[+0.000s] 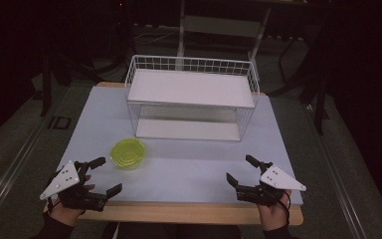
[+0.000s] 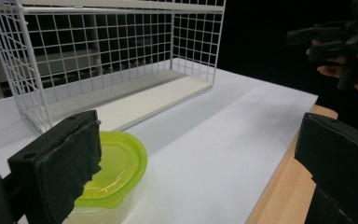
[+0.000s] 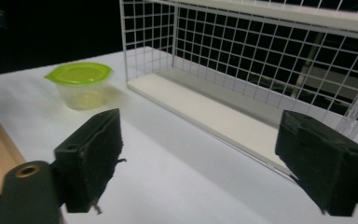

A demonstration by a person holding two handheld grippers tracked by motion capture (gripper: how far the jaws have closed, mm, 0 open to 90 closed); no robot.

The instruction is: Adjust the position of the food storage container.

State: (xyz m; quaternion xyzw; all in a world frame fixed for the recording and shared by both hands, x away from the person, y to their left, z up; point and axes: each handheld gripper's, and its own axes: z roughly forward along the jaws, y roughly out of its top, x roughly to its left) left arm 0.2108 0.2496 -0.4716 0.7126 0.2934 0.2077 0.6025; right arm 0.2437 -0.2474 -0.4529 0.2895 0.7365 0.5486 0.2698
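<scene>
White table (image 1: 189, 169), container (image 1: 128, 154) beside left fingers (image 1: 98, 162)

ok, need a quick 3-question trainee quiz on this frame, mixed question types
1. True or false: the green-lidded container sits on the wire rack's lower shelf.
2. Multiple choice: which tongs are nearer the container? A) left tongs B) right tongs C) both equally near
3. Fill in: both tongs have their jaws ____ and hold nothing.

Key
1. False: it stands on the white tabletop, in front of the rack's left end.
2. A
3. open
</scene>
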